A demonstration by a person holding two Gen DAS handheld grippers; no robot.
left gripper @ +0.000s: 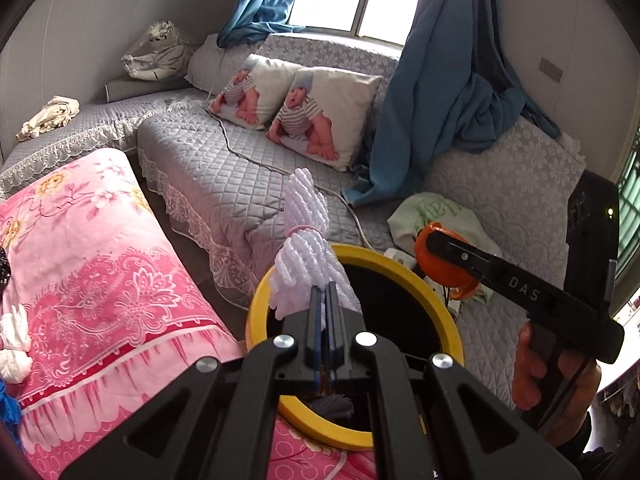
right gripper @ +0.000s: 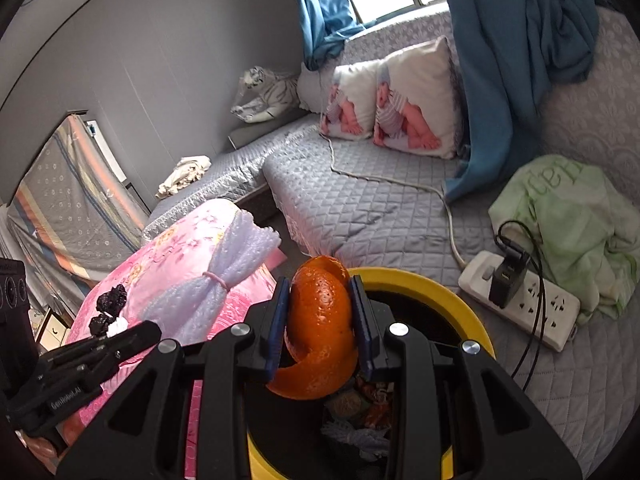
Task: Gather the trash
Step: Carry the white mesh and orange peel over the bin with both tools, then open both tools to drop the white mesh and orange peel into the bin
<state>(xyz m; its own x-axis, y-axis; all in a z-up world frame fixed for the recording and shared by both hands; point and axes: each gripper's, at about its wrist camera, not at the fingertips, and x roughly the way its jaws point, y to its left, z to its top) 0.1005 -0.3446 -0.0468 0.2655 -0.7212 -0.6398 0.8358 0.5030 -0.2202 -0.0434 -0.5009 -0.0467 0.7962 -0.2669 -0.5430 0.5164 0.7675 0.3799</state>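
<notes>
My left gripper (left gripper: pixel 325 289) is shut on a white foam net bundle (left gripper: pixel 305 240) tied with a pink band, held over the near left rim of the yellow bin (left gripper: pixel 400 255). In the right wrist view the same bundle (right gripper: pixel 208 280) sticks up at the left, above the left gripper (right gripper: pixel 148 326). My right gripper (right gripper: pixel 320 286) is shut on a curled orange peel (right gripper: pixel 320 320) above the yellow bin (right gripper: pixel 460 300), which holds wrappers and scraps. The peel (left gripper: pixel 444 258) and the right gripper (left gripper: pixel 434 240) also show at the bin's far right rim.
A pink floral quilt (left gripper: pixel 100 272) lies left of the bin with another white bundle (left gripper: pixel 16 356) and dark scraps (right gripper: pixel 108 312). A grey quilted sofa (left gripper: pixel 224 168) carries two baby-print cushions (left gripper: pixel 304 108), a cable, a white power strip (right gripper: pixel 520 300), green cloth (right gripper: pixel 568 216) and a blue curtain (left gripper: pixel 440 92).
</notes>
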